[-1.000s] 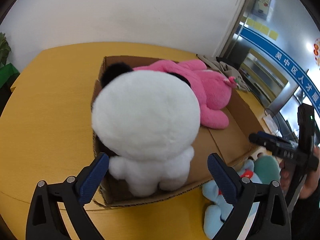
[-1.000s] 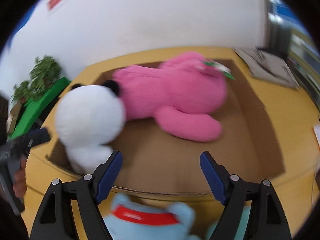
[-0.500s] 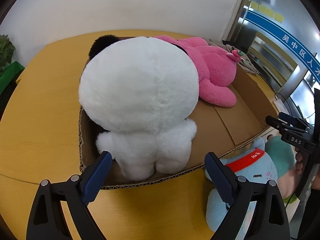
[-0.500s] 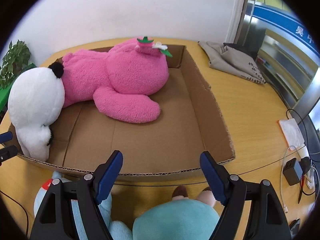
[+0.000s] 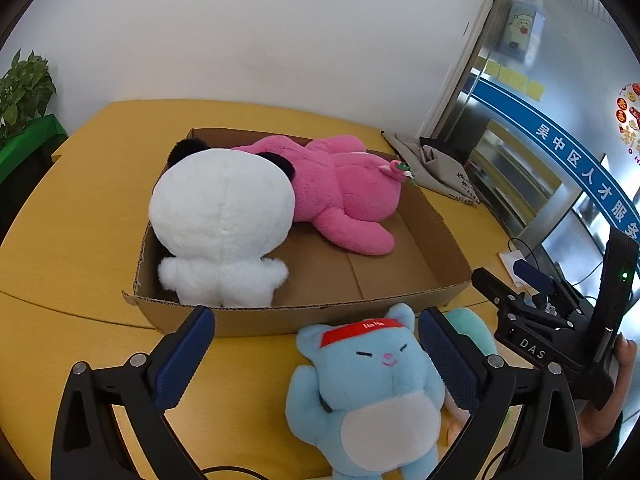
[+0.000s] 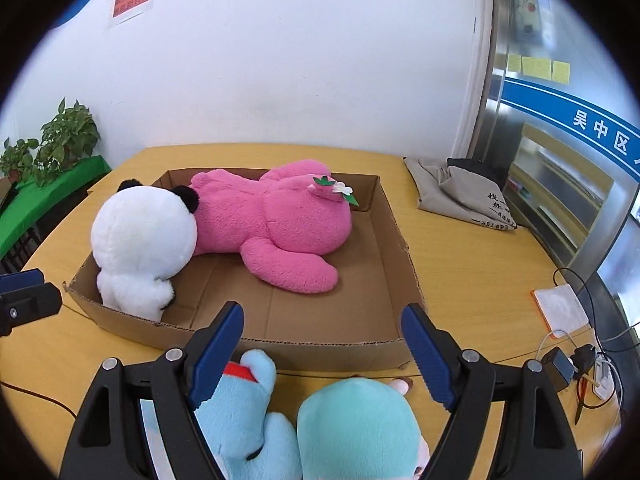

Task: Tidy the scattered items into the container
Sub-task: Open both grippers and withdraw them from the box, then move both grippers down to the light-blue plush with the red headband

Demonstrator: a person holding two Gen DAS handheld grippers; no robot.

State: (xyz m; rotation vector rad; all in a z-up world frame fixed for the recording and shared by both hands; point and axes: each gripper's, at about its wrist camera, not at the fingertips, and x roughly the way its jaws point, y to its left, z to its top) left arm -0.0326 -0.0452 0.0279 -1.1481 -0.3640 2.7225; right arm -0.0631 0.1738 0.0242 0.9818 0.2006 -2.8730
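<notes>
Looking from left to right, two soft toys are already in the cardboard box. The white panda toy sits in the near left corner of the box. The pink plush toy lies next to it, touching it, and reaches to the far right. The right half of the box floor is bare.

Two toys are not yet in. The blue cat toy with the red headband lies on its back on the yellow table, just in front of the box's near wall. The mint green toy lies just right of it, touching it. So the job looks about half done.

The left gripper points down at a slant over the blue cat. Its jaws are opening wide and pinch nothing; the cat's head shows between them but the pads do not press it. The right gripper points down over both toys, its fingers spread and bare. A hand holds it at the far right.
</notes>
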